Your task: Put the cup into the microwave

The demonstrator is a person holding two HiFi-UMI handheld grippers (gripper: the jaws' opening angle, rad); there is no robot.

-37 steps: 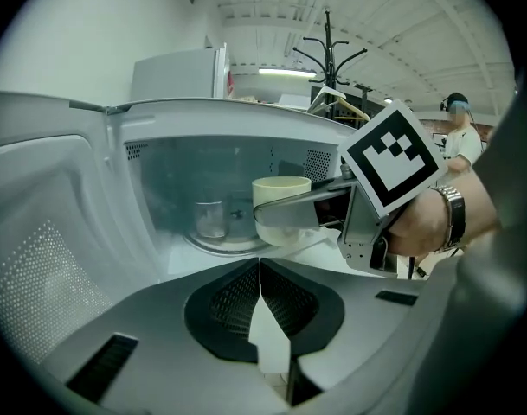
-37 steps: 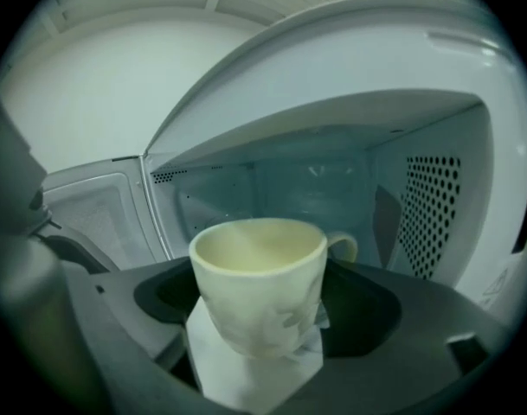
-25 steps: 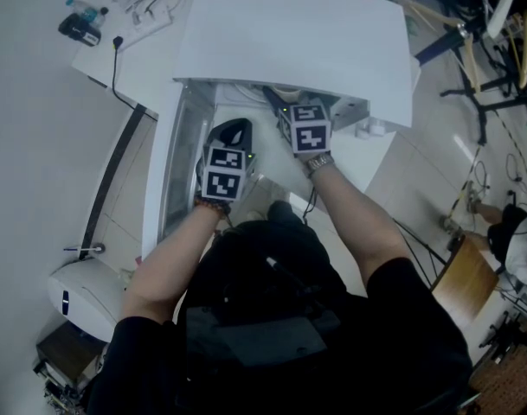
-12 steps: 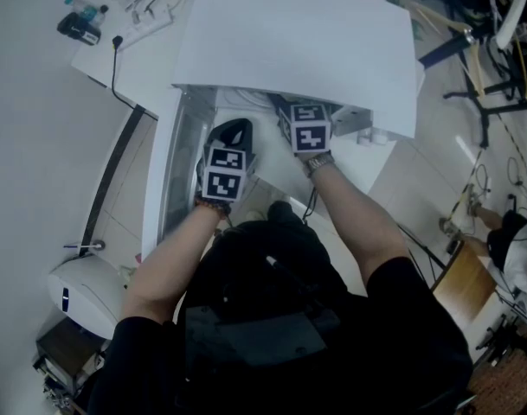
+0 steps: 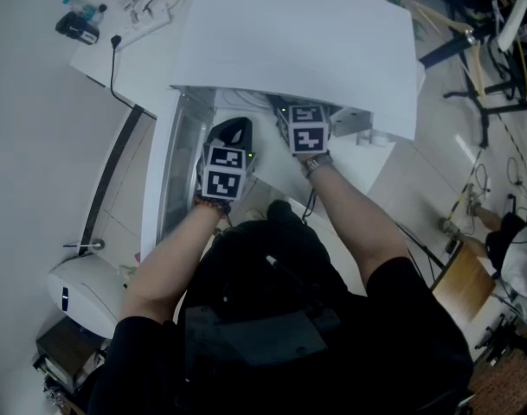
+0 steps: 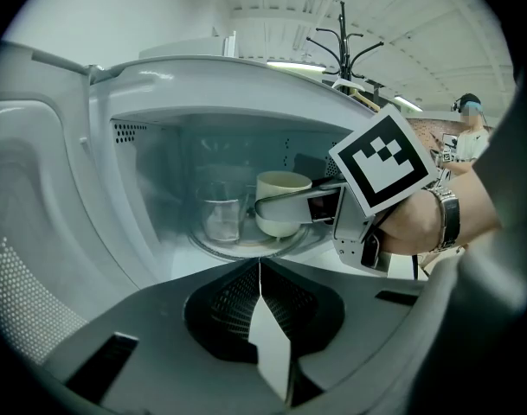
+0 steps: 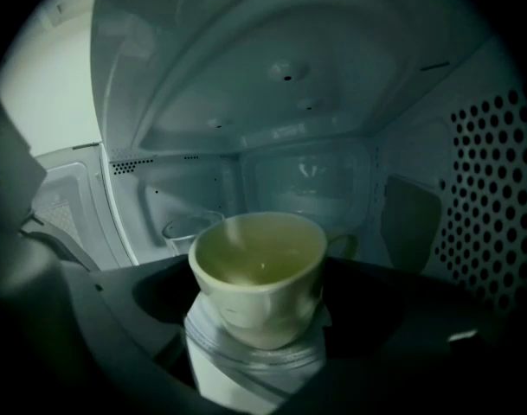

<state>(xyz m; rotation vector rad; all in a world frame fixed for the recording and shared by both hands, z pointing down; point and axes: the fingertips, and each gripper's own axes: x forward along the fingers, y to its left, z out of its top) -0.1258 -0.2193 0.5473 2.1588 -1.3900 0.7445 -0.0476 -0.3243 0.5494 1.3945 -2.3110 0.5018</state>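
A pale cream cup [image 7: 259, 271] sits between the jaws of my right gripper [image 7: 256, 318], which is shut on its lower body inside the microwave [image 5: 289, 50] cavity. From the left gripper view the cup [image 6: 280, 201] hangs just over the glass turntable [image 6: 246, 247], with the right gripper [image 6: 285, 204] reaching in from the right. My left gripper [image 6: 260, 271] is shut and empty, in front of the microwave's opening. In the head view, the left gripper [image 5: 226, 171] is below the opening and the right gripper [image 5: 307, 130] disappears under the microwave's top.
A clear glass [image 6: 221, 219] stands on the turntable left of the cup, also visible as a clear glass [image 7: 189, 227] in the right gripper view. The microwave door [image 5: 181, 162] hangs open to the left. The perforated right wall [image 7: 497, 197] is close to the cup.
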